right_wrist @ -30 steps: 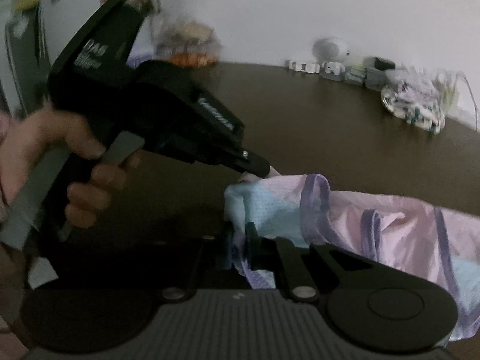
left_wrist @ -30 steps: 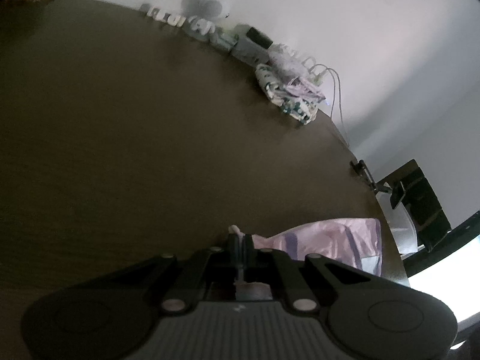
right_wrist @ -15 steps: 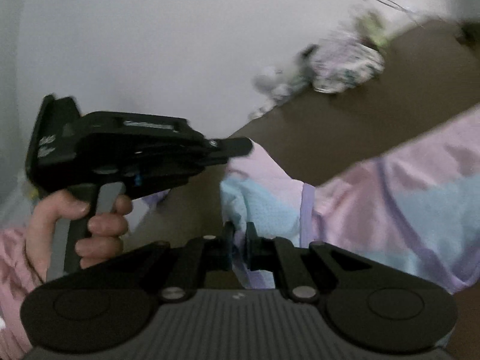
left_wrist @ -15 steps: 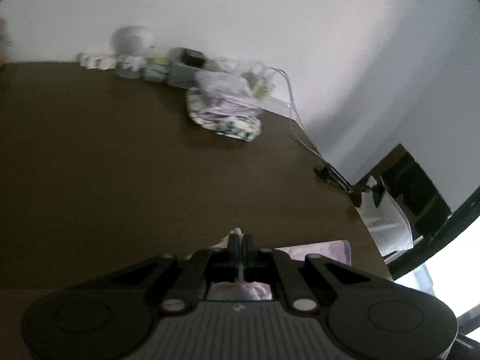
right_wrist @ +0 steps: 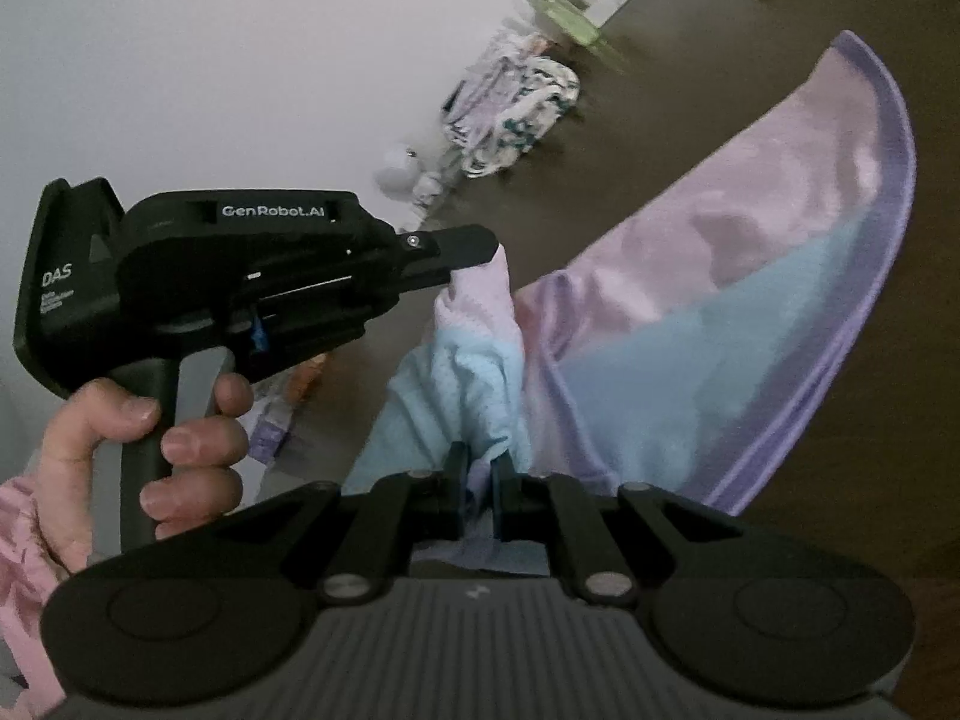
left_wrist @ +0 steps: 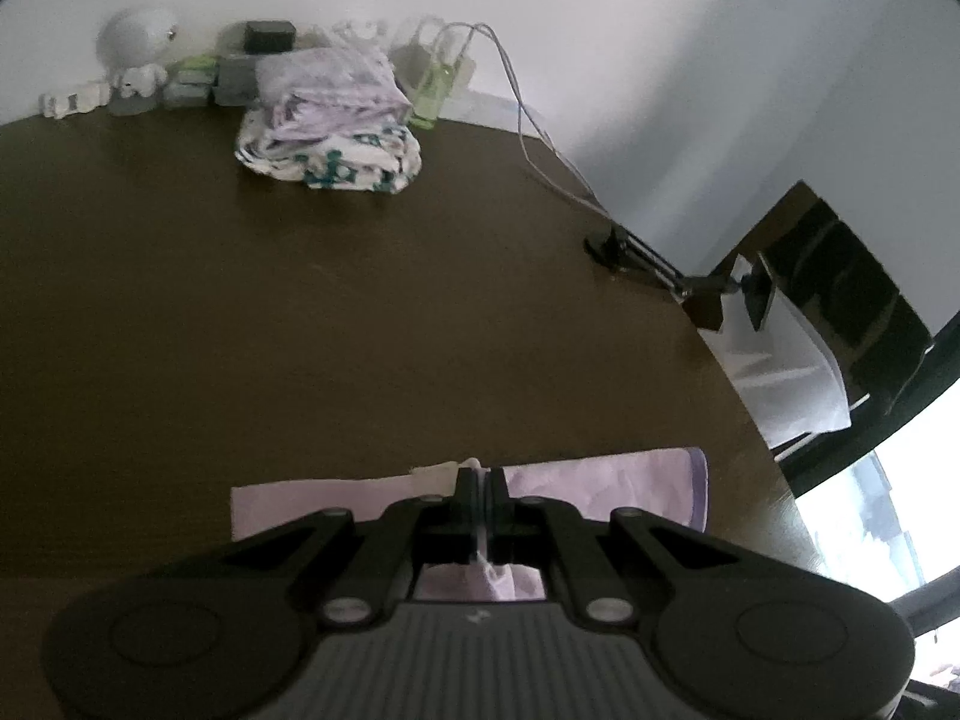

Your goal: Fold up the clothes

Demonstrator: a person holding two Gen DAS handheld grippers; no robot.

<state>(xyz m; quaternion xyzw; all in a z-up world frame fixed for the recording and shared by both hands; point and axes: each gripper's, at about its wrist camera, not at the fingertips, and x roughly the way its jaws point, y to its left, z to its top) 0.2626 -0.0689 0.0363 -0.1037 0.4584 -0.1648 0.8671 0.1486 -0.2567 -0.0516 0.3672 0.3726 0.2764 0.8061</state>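
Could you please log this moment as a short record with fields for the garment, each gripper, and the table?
garment: pastel pink, blue and purple garment, held up by one edge, the rest draping onto the table
left gripper: shut on garment
right gripper: shut on garment
table: dark wood
folded pile: patterned clothes at far edge, near wall
other: white cable and small figurines by wall

ahead of the left gripper (left_wrist: pixel 478 483) the dark table (left_wrist: pixel 300 312) is bare, wide room to pass. far end blocked by a folded clothes stack (left_wrist: pixel 327 132), small figurines (left_wrist: pixel 135 75) + chargers w/ cables (left_wrist: pixel 510 96). fwd-right, a black clamp (left_wrist: pixel 618 249) sits at the table edge.
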